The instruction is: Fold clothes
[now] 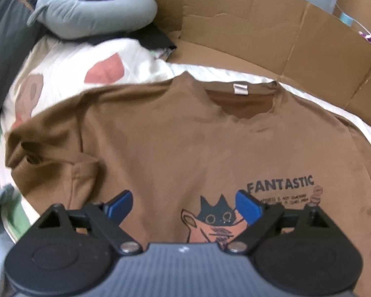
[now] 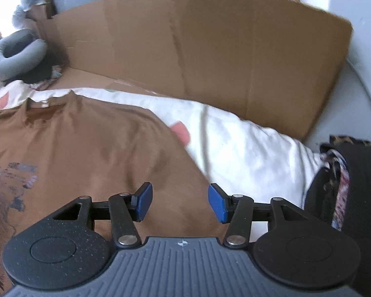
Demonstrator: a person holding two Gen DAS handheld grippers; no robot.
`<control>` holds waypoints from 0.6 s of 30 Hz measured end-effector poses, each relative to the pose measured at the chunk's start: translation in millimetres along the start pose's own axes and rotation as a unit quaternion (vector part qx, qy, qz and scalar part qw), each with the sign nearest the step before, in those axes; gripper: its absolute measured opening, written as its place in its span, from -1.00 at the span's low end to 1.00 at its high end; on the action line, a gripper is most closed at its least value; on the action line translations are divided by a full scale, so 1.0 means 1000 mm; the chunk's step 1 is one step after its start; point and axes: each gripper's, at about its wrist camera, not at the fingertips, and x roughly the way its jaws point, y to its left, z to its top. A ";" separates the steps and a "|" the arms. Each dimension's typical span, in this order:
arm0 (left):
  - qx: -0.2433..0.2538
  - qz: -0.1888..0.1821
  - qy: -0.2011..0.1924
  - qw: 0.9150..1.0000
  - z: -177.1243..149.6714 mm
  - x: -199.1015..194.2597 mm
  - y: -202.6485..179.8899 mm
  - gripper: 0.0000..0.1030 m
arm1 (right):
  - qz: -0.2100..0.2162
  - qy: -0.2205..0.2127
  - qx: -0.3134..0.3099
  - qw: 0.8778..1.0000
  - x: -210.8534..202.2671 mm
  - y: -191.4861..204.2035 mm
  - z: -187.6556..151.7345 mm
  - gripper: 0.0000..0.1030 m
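T-shirt: we see a brown T-shirt [image 1: 175, 133] lying front up and spread flat on a bed, its collar away from us and a white label [image 1: 240, 89] showing inside the neck
Print: a cartoon cat [image 1: 216, 216] and the word FANTASTIC sit on the chest, close under our left gripper
Sleeve: the sleeve on the left of the left wrist view [image 1: 44, 153] is rumpled and partly folded on itself
Left gripper: our left gripper [image 1: 184, 206] hangs over the lower chest of the shirt, its blue fingers [image 1: 121, 206] spread wide apart with nothing between them; we cannot tell whether they touch the cloth
Right gripper: our right gripper [image 2: 180, 203] is over the shirt's edge on the other side, where brown cloth meets the bedding; its fingers [image 2: 143, 201] are apart, a narrower gap than the left pair, and they grip nothing
Bedding: a white duvet [image 2: 247, 143] with red and brown patches lies under the shirt
Cardboard: a flattened cardboard sheet [image 2: 210, 57] stands along the far side of the bed
Pillow: a grey curved pillow [image 1: 91, 12] rests at the far left corner
Dark cloth: a dark patterned fabric [image 2: 346, 180] lies at the right of the duvet
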 end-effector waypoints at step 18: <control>0.034 -0.006 0.023 0.999 -0.013 0.013 0.002 0.78 | -0.030 0.043 0.047 0.997 0.021 -0.036 -0.002 0.09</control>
